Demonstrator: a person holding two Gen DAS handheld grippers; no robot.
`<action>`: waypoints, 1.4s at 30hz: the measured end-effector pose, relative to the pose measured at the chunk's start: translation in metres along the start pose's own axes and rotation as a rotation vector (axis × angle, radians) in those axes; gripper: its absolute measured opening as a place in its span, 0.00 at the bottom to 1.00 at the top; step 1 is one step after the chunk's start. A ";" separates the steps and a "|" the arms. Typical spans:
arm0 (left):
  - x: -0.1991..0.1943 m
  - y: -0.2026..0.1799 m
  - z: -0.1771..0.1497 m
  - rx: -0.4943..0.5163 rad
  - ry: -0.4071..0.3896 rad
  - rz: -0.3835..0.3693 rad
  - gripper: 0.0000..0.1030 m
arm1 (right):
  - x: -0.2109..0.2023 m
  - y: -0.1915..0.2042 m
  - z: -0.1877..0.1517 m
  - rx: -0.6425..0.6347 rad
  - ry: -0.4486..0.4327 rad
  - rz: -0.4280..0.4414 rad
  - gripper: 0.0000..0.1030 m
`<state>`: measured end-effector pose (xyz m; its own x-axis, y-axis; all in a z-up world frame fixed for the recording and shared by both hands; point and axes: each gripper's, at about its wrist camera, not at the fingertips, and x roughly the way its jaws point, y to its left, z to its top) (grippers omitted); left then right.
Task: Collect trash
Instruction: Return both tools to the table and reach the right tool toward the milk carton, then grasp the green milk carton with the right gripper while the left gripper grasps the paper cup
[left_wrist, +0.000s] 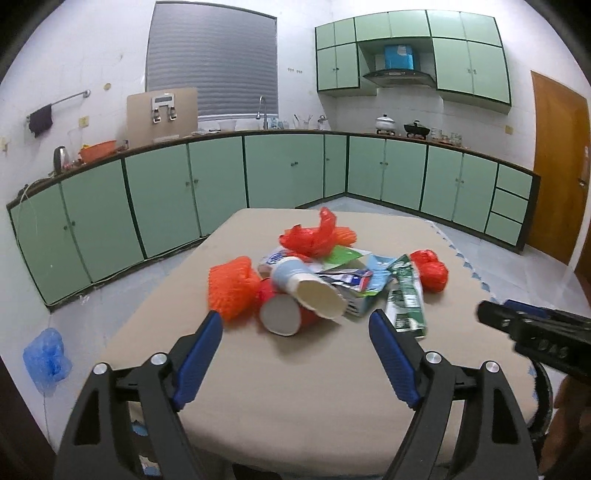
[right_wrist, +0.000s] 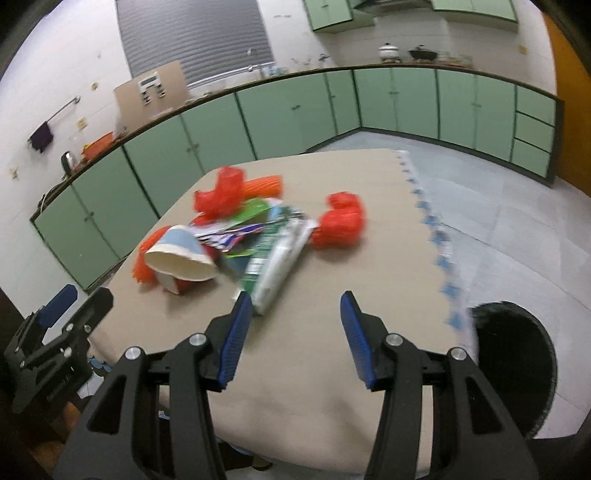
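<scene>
Both tools share one build. The left gripper (left_wrist: 295, 319), at the bottom of the left wrist view, has glossy black plastic arms with triangular cut-outs, round silver screw heads at the pivots, and ribbed blue pads (left_wrist: 393, 356) lining each finger. The right gripper (right_wrist: 296, 308) looks the same in its own view: black frame, silver screws, blue ridged pads (right_wrist: 234, 338).

I can read no words or numbers anywhere. The print on the green carton (left_wrist: 406, 295) and wrappers (left_wrist: 347, 278) is too blurred.
</scene>
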<state>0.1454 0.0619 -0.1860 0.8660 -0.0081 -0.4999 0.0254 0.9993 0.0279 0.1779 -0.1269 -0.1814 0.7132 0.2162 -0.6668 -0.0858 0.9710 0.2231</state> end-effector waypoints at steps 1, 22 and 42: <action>0.004 0.003 -0.001 0.001 0.001 0.000 0.78 | 0.006 0.006 0.001 -0.005 0.006 0.003 0.47; 0.042 0.019 -0.004 0.004 0.015 -0.039 0.76 | 0.066 0.016 0.001 -0.014 0.074 -0.031 0.20; 0.089 -0.002 0.004 -0.012 0.088 -0.051 0.25 | 0.026 -0.017 0.015 0.029 -0.024 -0.008 0.20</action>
<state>0.2241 0.0589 -0.2275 0.8164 -0.0560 -0.5747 0.0615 0.9981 -0.0099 0.2084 -0.1396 -0.1921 0.7303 0.2053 -0.6515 -0.0595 0.9693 0.2387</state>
